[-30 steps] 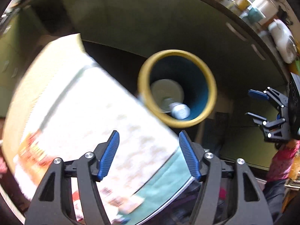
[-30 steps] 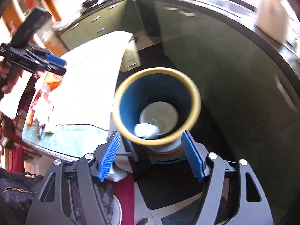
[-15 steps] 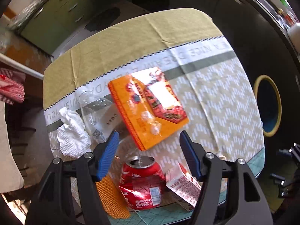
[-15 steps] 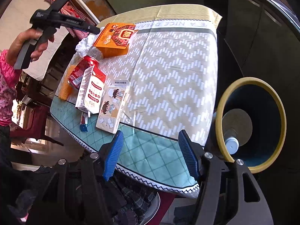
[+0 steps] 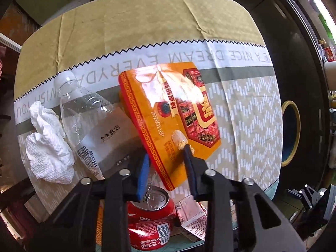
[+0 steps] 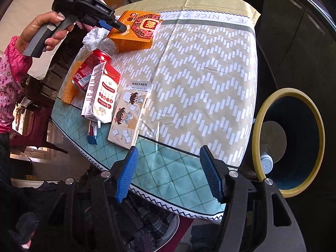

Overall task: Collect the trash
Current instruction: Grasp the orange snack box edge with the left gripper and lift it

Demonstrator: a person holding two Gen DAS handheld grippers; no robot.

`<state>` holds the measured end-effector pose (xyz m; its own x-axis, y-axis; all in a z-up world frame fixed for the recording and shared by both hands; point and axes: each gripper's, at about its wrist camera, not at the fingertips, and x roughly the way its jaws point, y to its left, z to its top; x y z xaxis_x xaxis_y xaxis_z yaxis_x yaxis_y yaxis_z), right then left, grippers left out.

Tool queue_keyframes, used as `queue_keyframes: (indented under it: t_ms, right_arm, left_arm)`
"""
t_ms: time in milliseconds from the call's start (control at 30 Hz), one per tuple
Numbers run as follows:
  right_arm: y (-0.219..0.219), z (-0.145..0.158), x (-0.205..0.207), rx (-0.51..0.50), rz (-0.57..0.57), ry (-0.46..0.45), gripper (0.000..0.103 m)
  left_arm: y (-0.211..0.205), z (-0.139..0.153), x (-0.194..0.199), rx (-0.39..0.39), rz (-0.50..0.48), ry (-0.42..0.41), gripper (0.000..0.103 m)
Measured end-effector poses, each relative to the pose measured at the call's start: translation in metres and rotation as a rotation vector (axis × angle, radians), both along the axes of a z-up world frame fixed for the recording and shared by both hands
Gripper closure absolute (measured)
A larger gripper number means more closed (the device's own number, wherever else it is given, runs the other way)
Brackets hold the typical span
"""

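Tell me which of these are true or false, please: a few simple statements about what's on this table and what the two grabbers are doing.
1. The left gripper has closed on the orange box. True.
2. The right gripper holds the Coke can. False: it is open, with nothing in it.
3. The clear bottle lies beside the white tissue. True.
4. The yellow-rimmed bin stands on the table. False: it stands beside it, lower down.

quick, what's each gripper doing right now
left gripper: jaws have just been closing, now clamped on the edge of the orange box.
right gripper: open, nothing between its jaws, over the table's edge.
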<state>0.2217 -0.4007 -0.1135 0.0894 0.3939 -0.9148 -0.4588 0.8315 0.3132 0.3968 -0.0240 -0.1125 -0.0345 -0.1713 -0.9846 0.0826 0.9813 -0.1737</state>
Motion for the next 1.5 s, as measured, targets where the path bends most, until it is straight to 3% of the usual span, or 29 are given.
queue_keyframes:
  t_ms: [100,467,933,1167,1500]
  right_arm:
    - [0.004,-0.002,0.001,0.005,-0.005,0.009,0.041]
    - [0.051,-0.026,-0.002,-0.004,0.038,0.099,0.041]
    - [0.115,-0.052,-0.007,-0.141,-0.019,0.178,0.040]
    - [0.139,-0.053,-0.009,-0.188,-0.044,0.130,0.033]
    - [0.174,-0.065,-0.029,-0.260,-0.039,0.079,0.037]
  left_arm:
    - [0.000,0.006,-0.001,-0.017,0.005,-0.031,0.093]
    - [-0.022,0.051,-0.015,-0.013,-0.066,-0.219,0.098]
    - [-0.030,0.077,-0.025,0.003,-0.097,-0.280,0.098]
    - [-0.026,0.084,-0.024,0.005,-0.091,-0.296,0.098]
    - [-0.022,0.088,-0.023,-0.001,-0.078,-0.307,0.099]
